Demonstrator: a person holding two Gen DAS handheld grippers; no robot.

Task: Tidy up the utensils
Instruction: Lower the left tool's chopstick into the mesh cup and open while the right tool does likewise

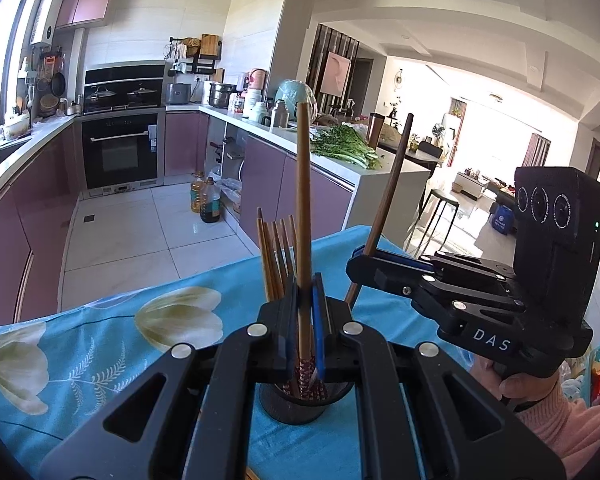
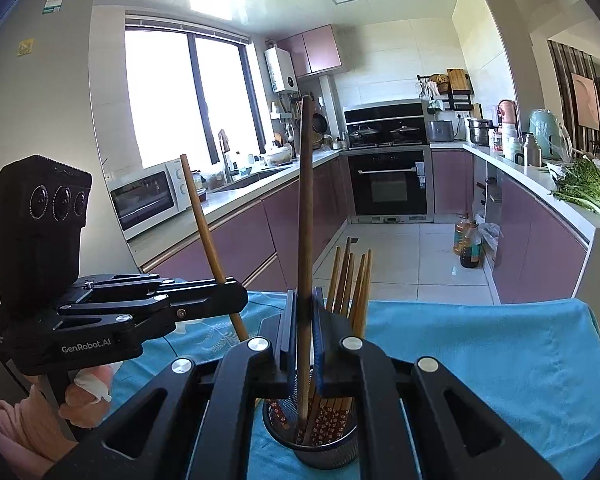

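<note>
Left wrist view: the left gripper (image 1: 306,312) pinches a light brown chopstick (image 1: 303,208) between its pads, the stick nearly upright with its patterned lower end inside a dark round holder (image 1: 296,404). More chopsticks (image 1: 276,256) stand in that holder, leaning away behind the jaws. To the right, the right gripper (image 1: 360,258) clamps a darker chopstick (image 1: 392,184), tilted, just beside the holder; its body bears the white letters "DAS" (image 1: 492,340), and a hand (image 1: 516,384) in a pink sleeve grips the handle. The holder sits on a turquoise cloth (image 1: 100,344) printed with pale tulips. Beyond lie white floor tiles, mauve cabinets, a black oven (image 1: 118,152), oil bottles (image 1: 206,198) on the floor and leafy greens (image 1: 344,146) on the white counter.

Right wrist view: the right gripper (image 2: 304,336) is closed on the dark chopstick (image 2: 306,240), upright, its lower end in the mesh holder (image 2: 312,436) among the flower-patterned chopstick ends. The left gripper (image 2: 230,286) at left nips the light chopstick (image 2: 208,240), which leans, and reads "GenRobot.AI" (image 2: 86,348). A hand (image 2: 88,392) holds its handle. Same turquoise cloth (image 2: 480,352). The room shows a large window, a white microwave (image 2: 148,196), a wall boiler (image 2: 280,70) and a refrigerator (image 2: 40,80) with small stickers too small to read.
</note>
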